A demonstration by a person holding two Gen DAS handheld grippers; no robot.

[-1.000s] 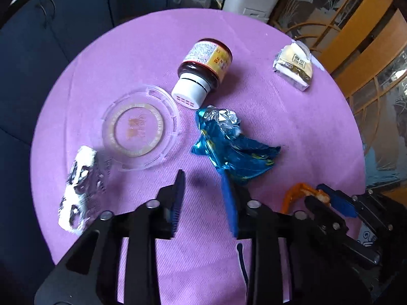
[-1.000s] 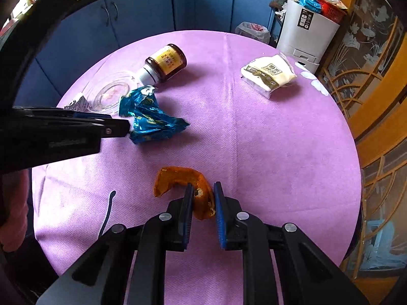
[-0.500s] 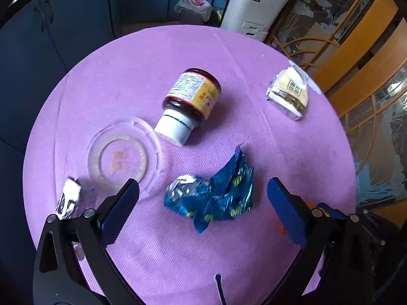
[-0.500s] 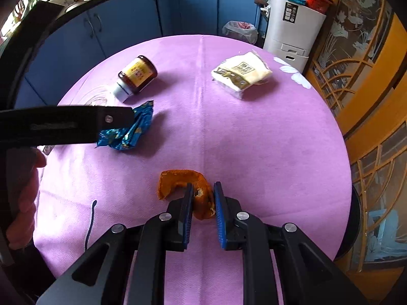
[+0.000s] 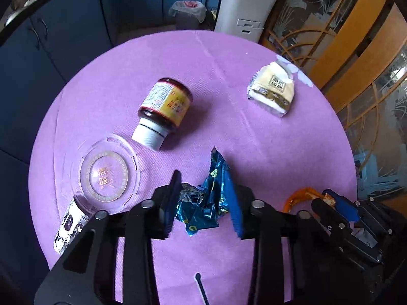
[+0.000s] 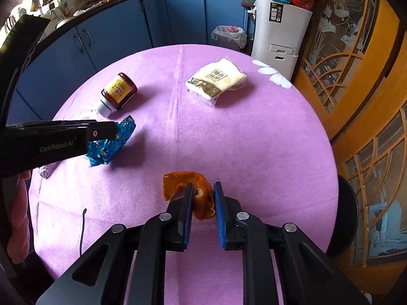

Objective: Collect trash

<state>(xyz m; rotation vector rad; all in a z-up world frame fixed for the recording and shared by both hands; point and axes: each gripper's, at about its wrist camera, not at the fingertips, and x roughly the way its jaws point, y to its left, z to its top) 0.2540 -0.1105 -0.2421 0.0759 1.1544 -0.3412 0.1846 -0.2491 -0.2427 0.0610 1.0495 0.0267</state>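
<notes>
Two grippers gripping trash on a round table [image 6: 254, 139].
Left gripper [image 5: 204, 202] clamps the blue wrapper [image 5: 208, 200]; right gripper [image 6: 202, 197] pinches the orange peel [image 6: 195, 193]; jar [image 5: 164, 110] at 11 o'clock.

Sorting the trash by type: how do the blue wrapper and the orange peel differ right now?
The blue wrapper is shiny crumpled foil; the orange peel is a dull, curled rind. The wrapper sits between the left hand-held gripper's wider-set fingers; the peel is pinched in the right hand-held gripper's narrower gap. Both are at the near side of the purple table.
</notes>
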